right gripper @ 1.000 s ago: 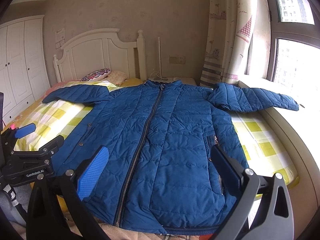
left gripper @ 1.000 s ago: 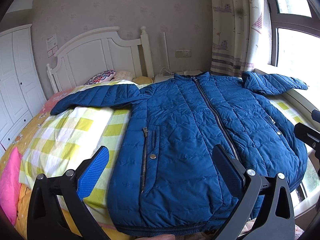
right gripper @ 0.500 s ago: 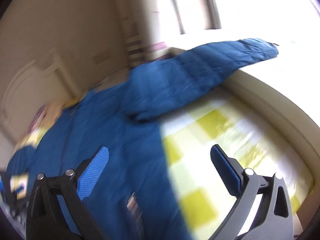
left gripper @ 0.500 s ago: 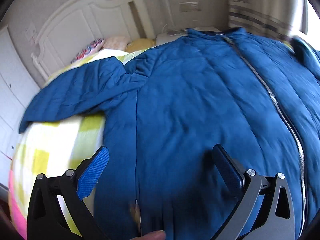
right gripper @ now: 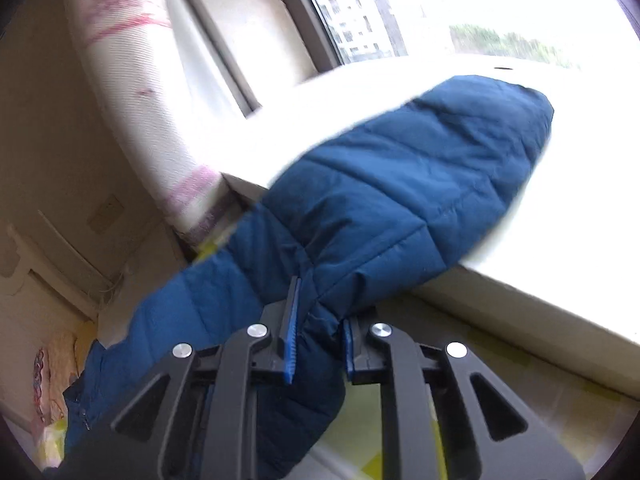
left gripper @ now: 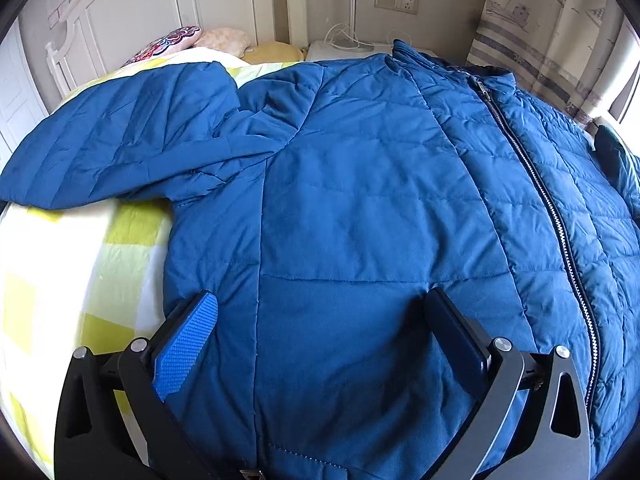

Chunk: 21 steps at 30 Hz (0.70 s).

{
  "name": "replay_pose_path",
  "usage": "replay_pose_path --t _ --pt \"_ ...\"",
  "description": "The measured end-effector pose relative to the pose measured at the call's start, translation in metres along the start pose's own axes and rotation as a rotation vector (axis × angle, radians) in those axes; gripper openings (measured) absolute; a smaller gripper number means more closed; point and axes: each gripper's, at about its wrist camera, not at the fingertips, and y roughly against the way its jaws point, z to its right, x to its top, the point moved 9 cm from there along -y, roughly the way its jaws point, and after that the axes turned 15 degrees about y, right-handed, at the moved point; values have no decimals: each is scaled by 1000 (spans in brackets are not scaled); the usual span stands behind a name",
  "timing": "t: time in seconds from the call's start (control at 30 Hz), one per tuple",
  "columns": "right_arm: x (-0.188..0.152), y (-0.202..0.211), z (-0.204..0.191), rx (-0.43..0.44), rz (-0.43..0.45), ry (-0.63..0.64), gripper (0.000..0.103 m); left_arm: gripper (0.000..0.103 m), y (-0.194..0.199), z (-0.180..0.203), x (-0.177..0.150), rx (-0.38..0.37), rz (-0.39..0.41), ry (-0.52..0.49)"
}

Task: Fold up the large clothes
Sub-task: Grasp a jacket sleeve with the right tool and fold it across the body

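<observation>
One blue jacket (left gripper: pixel 360 208) on one bed, two claws at work.

The left claw (left gripper: pixel 320 320) hovers spread wide over the jacket's front panel; one sleeve (left gripper: pixel 112 140) stretches ahead to its left across the yellow-checked sheet (left gripper: pixel 72 264), one zipper (left gripper: pixel 552 208) runs ahead to its right. The right claw (right gripper: pixel 318 334) pinches the other sleeve (right gripper: pixel 400 184), whose cuff end extends ahead onto the windowsill (right gripper: pixel 560 248).
</observation>
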Motion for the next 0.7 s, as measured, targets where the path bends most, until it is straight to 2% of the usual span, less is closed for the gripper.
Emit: replay_pose_path --t 0.07,0.13,0.23,0.27,0.3,0.33,0.37,0.4,0.43,0.47,0.5,0.57,0.6,0.7 --pt "13 28 -67 73 83 215 15 99 1 -1 0 -6 2 4" --pt "7 51 -132 153 134 396 14 99 1 -2 1 -9 4 5" --pt "-53 81 -242 314 125 756 15 99 1 -3 1 -16 5 7" --pt "-82 84 -270 374 83 843 16 99 1 -3 2 -19 5 9" --pt "-115 81 -292 433 -2 926 24 99 2 -3 1 -21 6 9" --pt "-143 78 -306 458 -82 982 43 99 2 -3 1 -23 6 10" --pt "-179 75 -313 470 -177 1031 53 99 2 -3 2 -25 6 11" --pt "-198 71 -313 453 -205 1035 66 99 2 -3 2 -26 7 10" --pt "-196 75 -307 453 -172 1007 73 99 2 -4 1 -28 7 10" --pt "-198 75 -300 467 -221 994 77 99 3 -4 1 -30 8 11" --pt "-197 78 -292 503 -258 950 77 99 3 -4 2 -36 8 14" --pt "-184 93 -265 622 -299 785 77 99 3 -4 3 -41 8 17" --pt "-172 101 -245 649 -283 700 77 99 3 -4 3 -43 9 18" --pt "-129 109 -177 634 -172 463 77 99 4 -5 2 -46 11 20"
